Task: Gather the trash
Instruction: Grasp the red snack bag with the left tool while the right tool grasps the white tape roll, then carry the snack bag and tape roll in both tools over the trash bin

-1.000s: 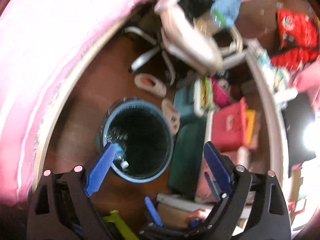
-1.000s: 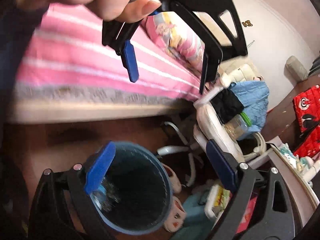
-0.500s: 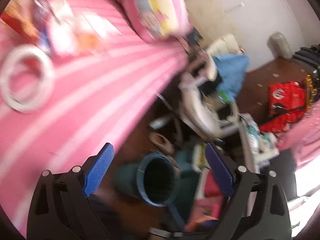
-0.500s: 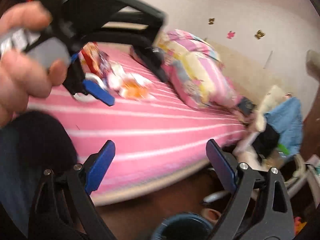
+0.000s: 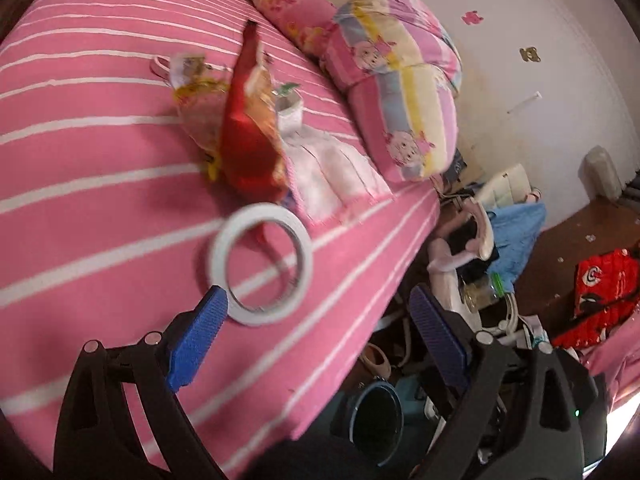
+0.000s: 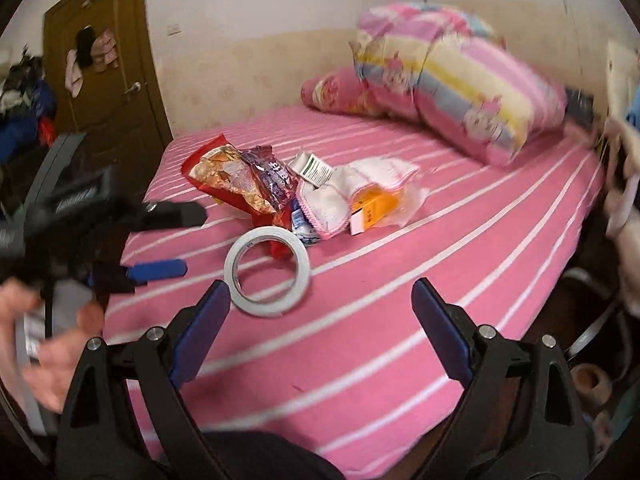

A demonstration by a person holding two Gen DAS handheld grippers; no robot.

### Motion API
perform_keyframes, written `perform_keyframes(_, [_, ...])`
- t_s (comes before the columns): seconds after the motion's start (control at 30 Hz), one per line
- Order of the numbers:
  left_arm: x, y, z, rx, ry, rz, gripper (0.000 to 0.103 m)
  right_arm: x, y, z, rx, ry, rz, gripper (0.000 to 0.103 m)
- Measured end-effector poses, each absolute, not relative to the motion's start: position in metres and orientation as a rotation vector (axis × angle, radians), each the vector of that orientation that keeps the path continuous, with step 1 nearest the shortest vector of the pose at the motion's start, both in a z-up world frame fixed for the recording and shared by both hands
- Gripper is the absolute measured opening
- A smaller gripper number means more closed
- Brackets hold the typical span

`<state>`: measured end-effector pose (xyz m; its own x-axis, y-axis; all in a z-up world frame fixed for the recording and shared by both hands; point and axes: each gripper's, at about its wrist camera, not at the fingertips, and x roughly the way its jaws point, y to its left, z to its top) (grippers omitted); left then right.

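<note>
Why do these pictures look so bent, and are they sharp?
Left wrist view: a fisheye lens bows the bed stripes, and dark corners ring the round image; the tape roll looks slightly smeared. Right wrist view: the same bowing; the pillow and the hand at the left edge are blurred, while the tape roll is sharper.

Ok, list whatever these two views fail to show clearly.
- Round blue trash bin: left wrist view shows only its dark mouth; contents unreadable, and the pink striped bed hides its left side.
- Orange-and-white carton: right wrist view, print too small.
- Left gripper: right wrist view, motion-blurred.
- Red snack wrapper: left wrist view, label blurred.
</note>
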<state>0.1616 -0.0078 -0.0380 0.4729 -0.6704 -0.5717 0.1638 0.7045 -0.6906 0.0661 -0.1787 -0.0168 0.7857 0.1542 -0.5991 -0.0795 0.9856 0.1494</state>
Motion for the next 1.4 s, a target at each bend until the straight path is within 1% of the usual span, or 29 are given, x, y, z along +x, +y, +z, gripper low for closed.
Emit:
perform_keyframes(0.13, [0.184, -0.006, -0.040, -0.570, 0.938, -0.526, 0.090, 0.101, -0.172, -0.027, 0.135, 0.747, 0.139, 0.089])
perform_keyframes(0.2, [0.195, -0.006, -0.046, -0.560, 0.949, -0.500, 0.090, 0.121, -0.172, -0.033, 0.176, 0.799, 0.154, 0.086])
perform_keyframes(0.3, [0.211, -0.003, -0.052, -0.594, 0.963, -0.485, 0.090, 0.144, -0.170, -0.044, 0.201, 0.872, 0.163, 0.076])
perform_keyframes(0.33, [0.215, -0.003, -0.054, -0.605, 0.965, -0.485, 0.090, 0.149, -0.169, -0.048, 0.202, 0.888, 0.164, 0.071])
perform_keyframes(0.37, [0.218, -0.002, -0.054, -0.614, 0.963, -0.484, 0.090, 0.157, -0.167, -0.052, 0.205, 0.913, 0.168, 0.069])
perform_keyframes(0.5, [0.234, -0.003, -0.053, -0.615, 0.946, -0.485, 0.090, 0.178, -0.160, -0.068, 0.226, 0.987, 0.189, 0.068])
perform_keyframes(0.6, [0.248, -0.005, -0.054, -0.607, 0.939, -0.482, 0.090, 0.186, -0.158, -0.075, 0.230, 1.010, 0.184, 0.067])
perform_keyframes(0.7, [0.263, -0.006, -0.056, -0.612, 0.936, -0.468, 0.090, 0.196, -0.158, -0.084, 0.248, 1.034, 0.165, 0.065])
perform_keyframes(0.87, [0.281, -0.002, -0.058, -0.612, 0.911, -0.404, 0.088, 0.204, -0.154, -0.094, 0.239, 1.054, 0.154, 0.057])
perform_keyframes(0.9, [0.282, -0.001, -0.058, -0.618, 0.902, -0.396, 0.086, 0.205, -0.154, -0.095, 0.238, 1.057, 0.152, 0.055])
perform_keyframes(0.93, [0.283, 0.002, -0.058, -0.630, 0.893, -0.391, 0.081, 0.206, -0.155, -0.097, 0.242, 1.065, 0.150, 0.048])
perform_keyframes(0.97, [0.284, 0.004, -0.058, -0.633, 0.895, -0.378, 0.066, 0.206, -0.156, -0.099, 0.246, 1.073, 0.145, 0.041])
perform_keyframes(1.0, [0.286, 0.005, -0.059, -0.632, 0.901, -0.371, 0.054, 0.206, -0.158, -0.101, 0.250, 1.076, 0.138, 0.037])
perform_keyframes(1.03, [0.285, 0.008, -0.061, -0.644, 0.898, -0.375, 0.045, 0.209, -0.160, -0.103, 0.252, 1.077, 0.135, 0.026])
perform_keyframes(1.07, [0.285, 0.009, -0.062, -0.656, 0.896, -0.386, 0.029, 0.209, -0.161, -0.103, 0.255, 1.077, 0.134, 0.018])
perform_keyframes(1.1, [0.285, 0.009, -0.063, -0.653, 0.901, -0.381, 0.026, 0.209, -0.162, -0.104, 0.257, 1.077, 0.134, 0.017])
perform_keyframes(1.17, [0.281, 0.011, -0.060, -0.647, 0.886, -0.364, 0.024, 0.205, -0.164, -0.100, 0.257, 1.050, 0.127, 0.016])
perform_keyframes(1.4, [0.259, 0.033, -0.042, -0.727, 0.822, -0.356, 0.024, 0.177, -0.177, -0.076, 0.312, 0.944, 0.116, 0.016])
